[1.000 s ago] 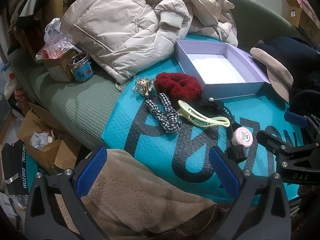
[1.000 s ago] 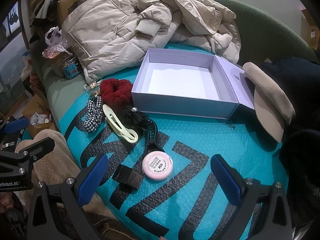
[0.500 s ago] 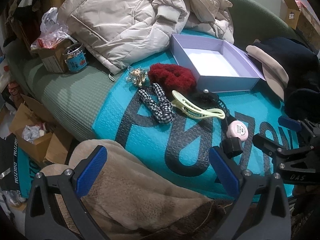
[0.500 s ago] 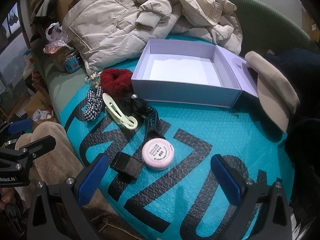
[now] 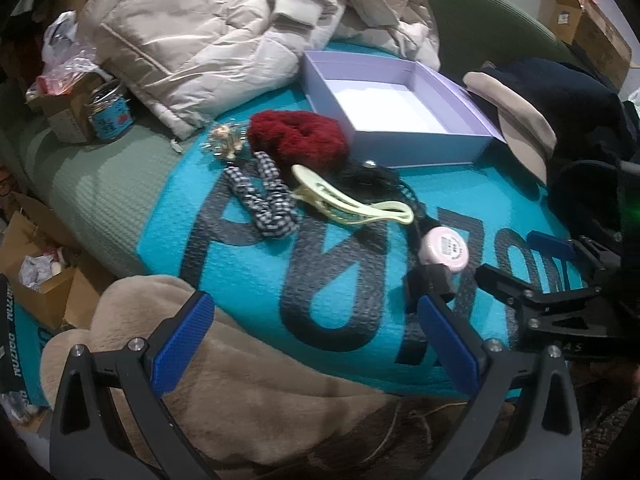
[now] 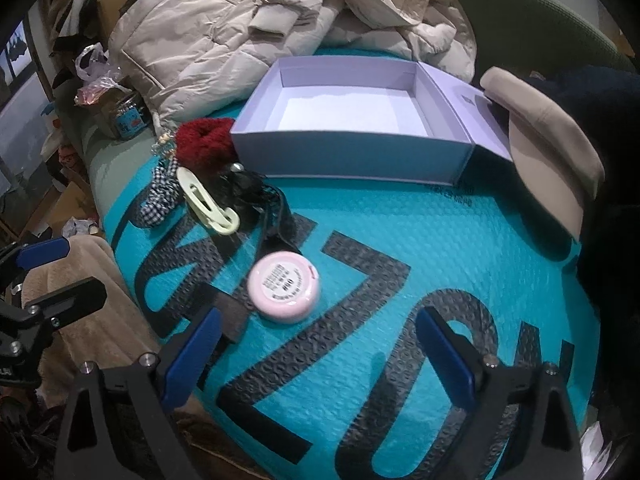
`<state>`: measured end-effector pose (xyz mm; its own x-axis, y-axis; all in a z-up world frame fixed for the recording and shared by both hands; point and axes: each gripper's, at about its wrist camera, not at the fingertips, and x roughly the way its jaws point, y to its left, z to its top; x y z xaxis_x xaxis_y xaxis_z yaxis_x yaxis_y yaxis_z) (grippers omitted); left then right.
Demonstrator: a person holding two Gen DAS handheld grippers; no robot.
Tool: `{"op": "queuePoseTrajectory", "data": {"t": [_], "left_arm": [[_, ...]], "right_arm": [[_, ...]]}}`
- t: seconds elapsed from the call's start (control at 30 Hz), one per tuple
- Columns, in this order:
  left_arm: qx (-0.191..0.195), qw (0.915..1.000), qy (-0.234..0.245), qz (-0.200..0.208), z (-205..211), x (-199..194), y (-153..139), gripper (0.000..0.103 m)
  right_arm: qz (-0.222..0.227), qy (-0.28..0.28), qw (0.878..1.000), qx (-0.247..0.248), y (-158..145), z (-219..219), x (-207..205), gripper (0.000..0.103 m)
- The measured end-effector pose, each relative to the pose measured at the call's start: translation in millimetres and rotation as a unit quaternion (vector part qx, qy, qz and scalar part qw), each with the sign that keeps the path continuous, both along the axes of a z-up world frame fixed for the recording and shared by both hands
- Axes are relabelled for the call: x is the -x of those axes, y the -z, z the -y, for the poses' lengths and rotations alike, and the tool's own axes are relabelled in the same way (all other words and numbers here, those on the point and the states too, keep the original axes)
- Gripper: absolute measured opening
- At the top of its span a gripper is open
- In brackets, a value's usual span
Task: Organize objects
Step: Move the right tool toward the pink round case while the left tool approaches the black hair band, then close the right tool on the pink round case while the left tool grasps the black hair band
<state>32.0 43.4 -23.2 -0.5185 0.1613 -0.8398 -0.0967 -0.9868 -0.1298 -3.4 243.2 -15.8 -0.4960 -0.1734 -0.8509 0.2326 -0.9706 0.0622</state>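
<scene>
Since a second ago the right gripper (image 6: 316, 356) has come closer to the pink round case (image 6: 284, 286), which now sits larger and just ahead of its left finger, and the left gripper (image 5: 316, 338) has drawn back a little, so more of the tan fleece blanket (image 5: 248, 384) fills its lower view. Both grippers are spread wide and hold nothing. The case lies on a teal padded mailer (image 6: 400, 248) printed with big dark letters, touching a black strap (image 6: 276, 216) whose square end (image 6: 230, 314) rests beside the right gripper's left finger. Farther back on the mailer are a pale yellow hair clip (image 5: 352, 202), a checked scrunchie (image 5: 262, 196), a dark red scrunchie (image 5: 296, 140) and a small shiny brooch-like ornament (image 5: 226, 142), all clustered near the front-left corner of an open lilac box (image 6: 348, 148), whose white interior holds nothing. A beige puffer jacket (image 5: 208, 36) lies heaped behind the box on the green sofa (image 5: 92, 184), with a small blue-labelled jar (image 5: 110, 112) to its left. A beige cap (image 6: 552, 140) and dark clothing lie to the right of the box.
</scene>
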Motion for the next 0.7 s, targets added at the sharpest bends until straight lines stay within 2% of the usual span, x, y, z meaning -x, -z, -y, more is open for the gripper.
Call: {"op": "queuePoseTrajectory", "data": {"t": [0.17, 0.3, 0.6, 0.7], "left_arm": [[-0.012, 0.9997, 0.021, 0.003, -15.1, 4.1, 2.5, 0.1], [-0.008, 0.9992, 0.037, 0.009, -29.4, 9.4, 6.2, 0.098], [-0.044, 0.9949, 0.087, 0.024, -57.3, 18.6, 15.7, 0.098], [-0.04, 0.9937, 0.1, 0.03, -68.4, 21.4, 21.3, 0.098]], "right_arm": [[0.013, -0.007, 1.0, 0.014, 9.4, -10.8, 3.8, 0.095], [0.016, -0.01, 1.0, 0.024, 15.8, -19.0, 3.7, 0.093], [0.018, -0.019, 0.999, 0.039, 23.8, -28.7, 8.0, 0.091], [0.016, -0.025, 0.999, 0.034, 24.8, -29.9, 9.9, 0.091]]}}
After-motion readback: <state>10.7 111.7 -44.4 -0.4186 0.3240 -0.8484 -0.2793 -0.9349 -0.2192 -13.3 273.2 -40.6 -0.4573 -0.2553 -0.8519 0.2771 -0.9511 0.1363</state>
